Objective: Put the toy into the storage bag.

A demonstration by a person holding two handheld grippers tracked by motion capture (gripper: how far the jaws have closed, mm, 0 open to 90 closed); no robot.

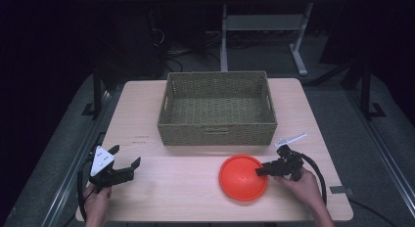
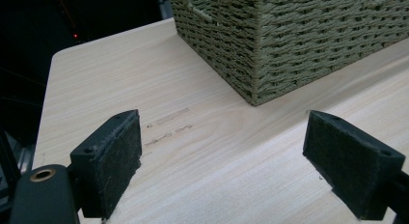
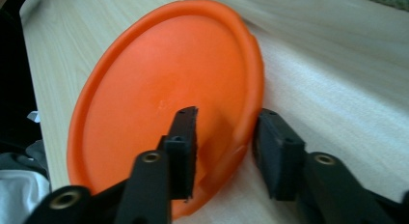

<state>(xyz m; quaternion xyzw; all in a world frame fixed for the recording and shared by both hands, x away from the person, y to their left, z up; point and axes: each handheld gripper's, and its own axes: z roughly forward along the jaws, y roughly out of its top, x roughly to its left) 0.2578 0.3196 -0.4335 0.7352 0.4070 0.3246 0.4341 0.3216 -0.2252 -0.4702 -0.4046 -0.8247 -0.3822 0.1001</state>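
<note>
An orange plate [image 1: 243, 178] lies on the wooden table [image 1: 171, 188] at the front right. My right gripper [image 1: 259, 171] reaches over its right edge from the right. In the right gripper view the plate [image 3: 159, 103] has its rim between the jaws: one jaw is inside the dish and the other outside the rim, with a small gap showing by each pad. My right gripper [image 3: 226, 137] is therefore open around the rim. At the table's front left, my left gripper [image 1: 126, 156] [image 2: 222, 151] stands open with only bare wood between its pads.
A woven basket [image 1: 218, 129] [image 2: 289, 40] stands with nothing in it at the middle back of the table. A small white strip [image 1: 291, 139] lies just right of it. A grey patch [image 1: 340, 190] sits near the table's right front corner.
</note>
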